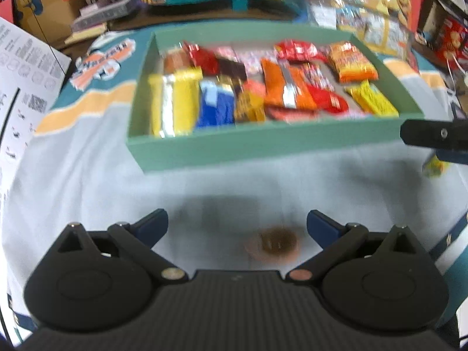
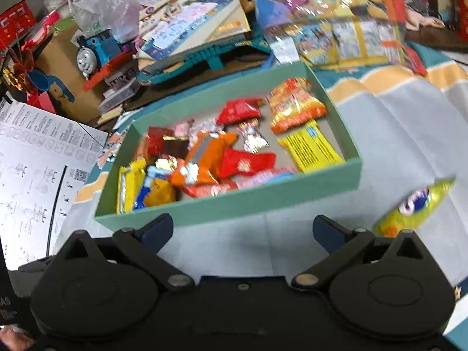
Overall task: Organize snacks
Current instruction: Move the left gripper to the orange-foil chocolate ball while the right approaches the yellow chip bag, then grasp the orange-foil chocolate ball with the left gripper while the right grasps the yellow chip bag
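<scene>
A green box holds several wrapped snacks and sits on the pale cloth; it also shows in the right wrist view. A small round brown snack lies on the cloth just ahead of my left gripper, whose jaws stand wide apart and empty. A yellow snack packet lies on the cloth to the right of the box, beside the right finger of my right gripper, which is open and empty. The right gripper's tip and the yellow packet show at the left view's right edge.
A printed paper sheet lies left of the box. Toys, a blue train, books and cartoon packaging crowd the table behind the box. Pale cloth lies in front of the box.
</scene>
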Tool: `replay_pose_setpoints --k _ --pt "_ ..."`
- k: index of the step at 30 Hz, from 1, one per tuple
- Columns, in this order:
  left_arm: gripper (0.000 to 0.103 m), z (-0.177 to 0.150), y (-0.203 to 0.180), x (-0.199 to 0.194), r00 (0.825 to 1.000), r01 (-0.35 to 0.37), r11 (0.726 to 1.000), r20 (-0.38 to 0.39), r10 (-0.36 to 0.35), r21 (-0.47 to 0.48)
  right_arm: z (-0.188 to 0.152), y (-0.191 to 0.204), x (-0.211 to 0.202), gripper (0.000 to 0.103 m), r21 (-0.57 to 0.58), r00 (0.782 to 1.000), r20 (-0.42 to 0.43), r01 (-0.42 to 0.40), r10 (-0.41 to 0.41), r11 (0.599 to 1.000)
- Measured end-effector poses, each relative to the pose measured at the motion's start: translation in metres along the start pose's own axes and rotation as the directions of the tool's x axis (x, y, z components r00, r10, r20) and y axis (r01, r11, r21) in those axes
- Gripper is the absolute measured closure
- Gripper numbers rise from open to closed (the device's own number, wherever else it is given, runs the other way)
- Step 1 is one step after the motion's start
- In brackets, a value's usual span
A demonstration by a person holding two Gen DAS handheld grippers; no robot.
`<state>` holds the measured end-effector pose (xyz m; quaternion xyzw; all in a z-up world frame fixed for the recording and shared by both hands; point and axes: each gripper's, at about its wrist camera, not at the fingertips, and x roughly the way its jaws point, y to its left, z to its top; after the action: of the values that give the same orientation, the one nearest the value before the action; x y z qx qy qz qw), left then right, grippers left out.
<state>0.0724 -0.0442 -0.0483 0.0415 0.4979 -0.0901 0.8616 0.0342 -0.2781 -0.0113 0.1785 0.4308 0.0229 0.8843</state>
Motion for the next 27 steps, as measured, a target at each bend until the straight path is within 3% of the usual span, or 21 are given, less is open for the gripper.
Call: replay_pose_setpoints --k 4,7,11,12,13,20,27 --pt "0.001 -0.015 -0.008 0.008 1.0 0.009 1.0 -0.026 -0.008 0.017 -0.014 -0.01 0.004 0.0 0.023 0.999 -0.022 0.024 -0.023 0.999" --pt "0.011 -0.019 -0.012 0.013 0.999 0.027 0.999 -0.044 -0.026 0.017 -0.023 -0.022 0.004 0.0 0.049 0.998 -0.025 0.051 -0.05 0.997" --pt "0.047 -0.024 -0.02 0.018 0.999 0.034 0.998 -0.04 -0.032 0.059 -0.035 -0.047 -0.006 0.0 0.112 0.991 0.017 0.131 -0.133 0.985" --pt "0.061 -0.025 -0.024 0.017 0.999 0.024 0.996 -0.022 -0.023 0.082 -0.035 -0.056 -0.01 0.0 0.135 0.987 0.03 0.153 -0.158 0.979" --pt "0.064 -0.025 -0.026 0.016 1.0 0.027 0.995 -0.013 -0.026 0.095 -0.035 -0.065 -0.013 0.0 0.16 0.982 0.04 0.176 -0.185 0.971" --pt "0.065 -0.016 -0.022 0.021 1.0 0.021 0.998 0.005 -0.021 0.051 -0.029 -0.122 -0.026 0.0 0.297 0.948 0.069 0.277 -0.309 0.914" --pt "0.065 -0.005 -0.019 0.027 1.0 0.005 1.0 0.006 -0.006 0.027 -0.012 -0.125 -0.003 0.015 0.256 0.947 0.072 0.286 -0.314 0.923"
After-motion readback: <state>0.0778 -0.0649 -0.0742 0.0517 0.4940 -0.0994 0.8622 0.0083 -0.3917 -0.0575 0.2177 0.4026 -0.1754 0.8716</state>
